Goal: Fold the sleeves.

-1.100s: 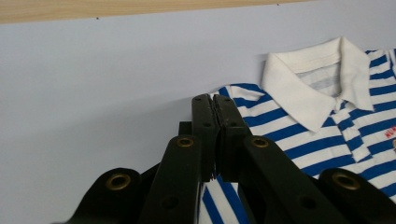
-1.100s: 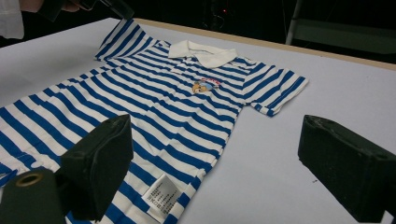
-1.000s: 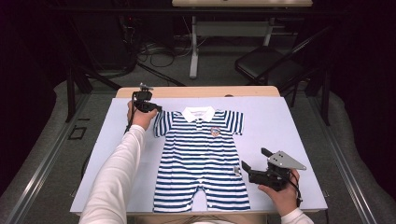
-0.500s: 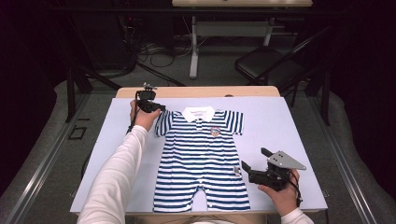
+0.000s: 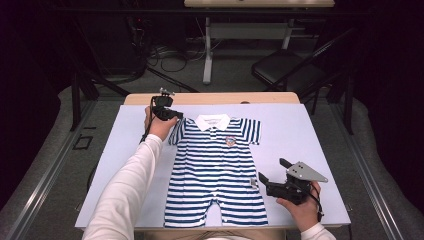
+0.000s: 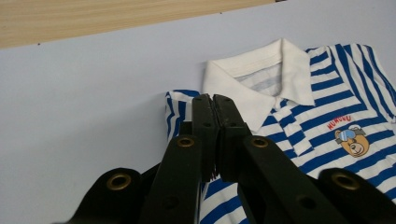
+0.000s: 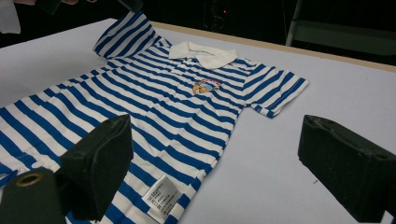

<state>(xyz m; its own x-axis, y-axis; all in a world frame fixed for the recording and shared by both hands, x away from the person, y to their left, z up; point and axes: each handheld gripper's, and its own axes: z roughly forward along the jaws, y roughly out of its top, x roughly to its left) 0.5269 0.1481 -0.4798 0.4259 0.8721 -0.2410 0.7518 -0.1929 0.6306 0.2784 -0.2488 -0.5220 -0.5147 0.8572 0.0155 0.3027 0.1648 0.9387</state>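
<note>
Left tongs pinch the sleeve, and up it comes!

The striped romper lies flat on the worktop; the left tongs are clamped on its sleeve, lifting it. The right tongs hover wide open and empty beside the hem. The risk, I'd say: that thin pinch slips, or the pull drags the whole garment askew, since nothing pins it.

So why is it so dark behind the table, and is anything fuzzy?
High view: light falls on the table, the room behind stays dark. Left gripper view: the black jaws up close look soft, the striped romper sharp. Right gripper view: the near jaws blur too.
</note>
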